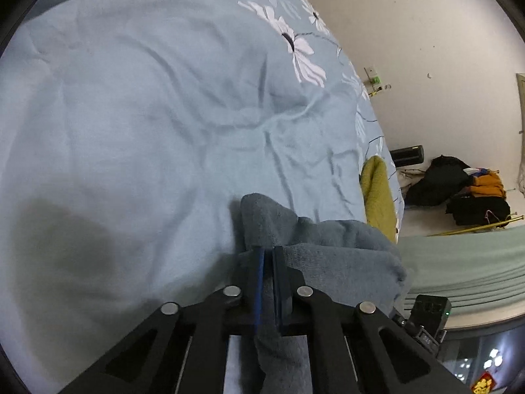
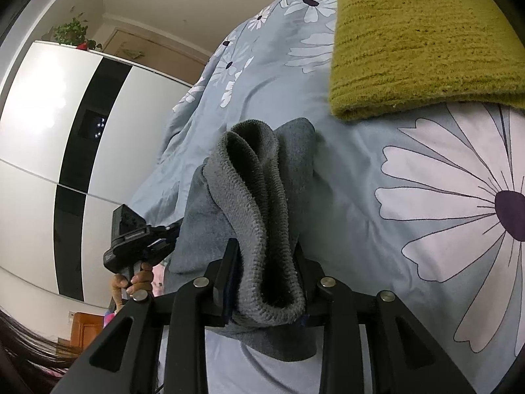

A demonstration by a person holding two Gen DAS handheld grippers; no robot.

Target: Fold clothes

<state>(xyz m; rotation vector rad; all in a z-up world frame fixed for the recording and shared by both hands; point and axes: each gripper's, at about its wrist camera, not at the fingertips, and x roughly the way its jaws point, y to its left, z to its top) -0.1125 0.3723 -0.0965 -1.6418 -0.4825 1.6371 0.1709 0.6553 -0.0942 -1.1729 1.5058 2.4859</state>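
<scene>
**Ana:** Since both grippers are pinched on the same grey garment point(image 2: 259, 203), which end does each one have?

**Ben:** Nearest first: the right gripper point(image 2: 262, 272) is clamped on a thick bunch with a ribbed hem, its jaws held apart by the wad of cloth. From there the fabric runs toward 9 o'clock, to the left gripper point(image 1: 266, 262), whose jaws are nearly together on a thinner layer.

**Ana:** So the long axis lies between the two?

**Ben:** I'd judge so. It hangs just above the blue floral bedspread point(image 2: 377, 151); contact I cannot tell. Neither hand looks nearer the bed.

**Ana:** What does only one view show?

**Ben:** Only the right wrist shows the ribbed hem, the person's left hand point(image 2: 137, 279) and a white wardrobe point(image 2: 39, 105) at 9 o'clock. It also shows the folded olive-green knit point(image 2: 420, 42) broadly at 1 o'clock; the left sees just its edge at 3 o'clock, plus dark clothes on the floor point(image 1: 459, 190) beyond.
</scene>
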